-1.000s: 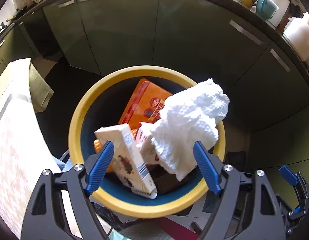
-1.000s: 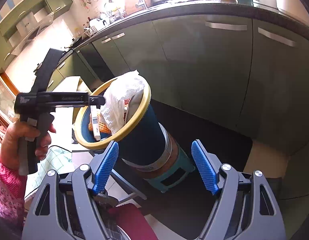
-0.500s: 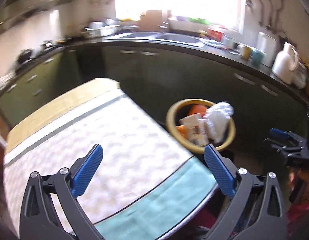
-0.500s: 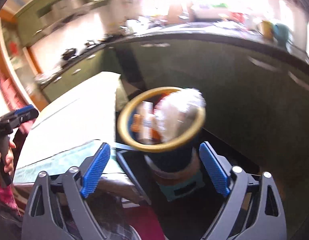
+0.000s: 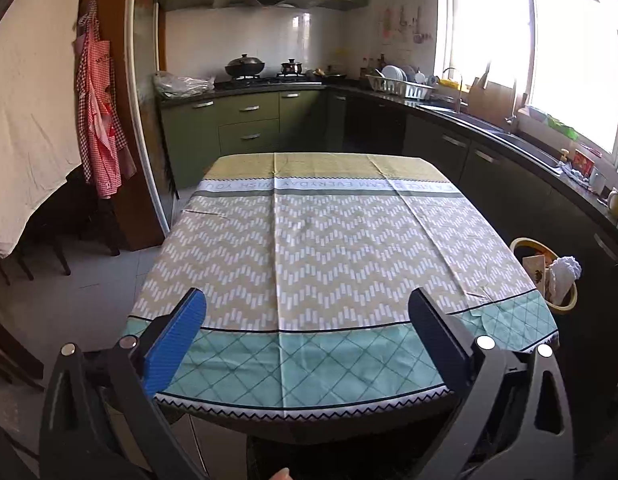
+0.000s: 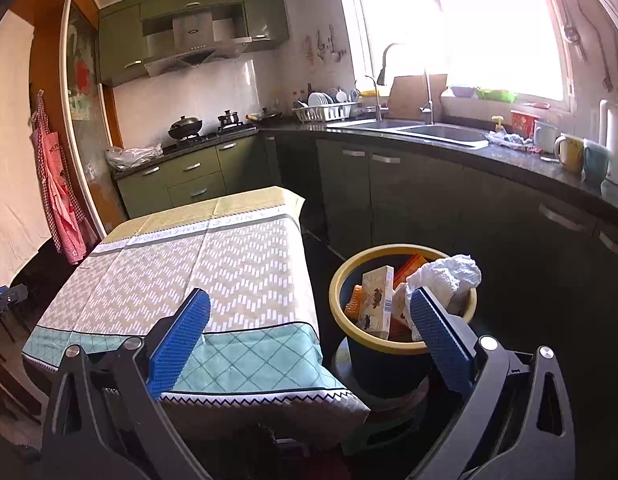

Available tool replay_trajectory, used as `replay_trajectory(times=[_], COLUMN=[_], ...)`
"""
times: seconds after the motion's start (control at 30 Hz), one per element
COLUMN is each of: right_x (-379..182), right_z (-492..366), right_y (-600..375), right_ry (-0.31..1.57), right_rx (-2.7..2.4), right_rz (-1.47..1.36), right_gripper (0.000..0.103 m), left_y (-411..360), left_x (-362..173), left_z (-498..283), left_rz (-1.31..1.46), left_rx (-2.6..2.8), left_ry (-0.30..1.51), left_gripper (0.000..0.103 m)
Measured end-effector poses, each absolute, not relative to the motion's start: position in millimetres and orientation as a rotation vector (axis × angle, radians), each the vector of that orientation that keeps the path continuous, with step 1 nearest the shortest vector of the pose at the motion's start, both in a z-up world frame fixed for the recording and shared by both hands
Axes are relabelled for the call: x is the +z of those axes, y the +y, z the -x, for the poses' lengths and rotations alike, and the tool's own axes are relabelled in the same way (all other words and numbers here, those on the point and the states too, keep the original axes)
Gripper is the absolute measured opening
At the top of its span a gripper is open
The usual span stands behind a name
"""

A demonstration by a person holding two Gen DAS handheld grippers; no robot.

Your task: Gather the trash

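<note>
Green kitchen cabinets ring a table under a chevron-patterned yellow, grey and teal tablecloth (image 5: pixel 325 248). At the right wrist view's lower right, the yellow-rimmed dark blue bin (image 6: pixel 401 356) holds a crumpled white paper towel (image 6: pixel 449 276) and cartons. The left gripper (image 5: pixel 309 320) is spread wide and empty; the right gripper (image 6: pixel 309 320) is opening, gripping nothing.

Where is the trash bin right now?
The trash bin stands on the floor between the table and the green cabinets, low right in both views, full of boxes and crumpled paper.

The table (image 5: pixel 329 248) presents an unobstructed cloth-covered surface. At its right edge stands the bin (image 6: pixel 403 344), filled above the rim with cartons and crumpled paper (image 6: pixel 449 276). Dark cabinets (image 6: pixel 489 216) bound the narrow passage beyond the bin.
</note>
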State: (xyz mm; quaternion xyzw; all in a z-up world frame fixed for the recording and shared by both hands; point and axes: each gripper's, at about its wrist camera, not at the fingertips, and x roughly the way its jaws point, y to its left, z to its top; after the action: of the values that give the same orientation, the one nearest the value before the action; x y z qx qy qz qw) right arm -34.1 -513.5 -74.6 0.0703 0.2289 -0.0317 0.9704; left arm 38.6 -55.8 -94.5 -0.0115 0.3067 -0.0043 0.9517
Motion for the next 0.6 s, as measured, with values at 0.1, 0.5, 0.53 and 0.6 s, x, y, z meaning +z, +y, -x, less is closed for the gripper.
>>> replay_trajectory(times=[0.1,0.5,0.53,0.6], right_x=[-62,-38,-38,-38], right_z=[43,67,66,67], right_y=[-498,-488,-489,-489], right_ry=[0.451,0.414,0.417,0.42], right_rx=[-0.059,-0.103,-0.101,-0.098], right_rz=[-0.096,-0.068,-0.069,-0.066], right_gripper=[0.099,0.099,0.099,0.099], left_y=[-53,-77,-79,-82], left_x=[-84,-69,-69,-68], left_z=[-25,-18,-18,-17], left_rz=[0.026,0.024,0.017,0.008], left_rx=[-0.002,-0.119,-0.124,-0.117], left_ry=[0.588,0.557,0.558,0.555], left_gripper=[0.096,0.096,0.096,0.096])
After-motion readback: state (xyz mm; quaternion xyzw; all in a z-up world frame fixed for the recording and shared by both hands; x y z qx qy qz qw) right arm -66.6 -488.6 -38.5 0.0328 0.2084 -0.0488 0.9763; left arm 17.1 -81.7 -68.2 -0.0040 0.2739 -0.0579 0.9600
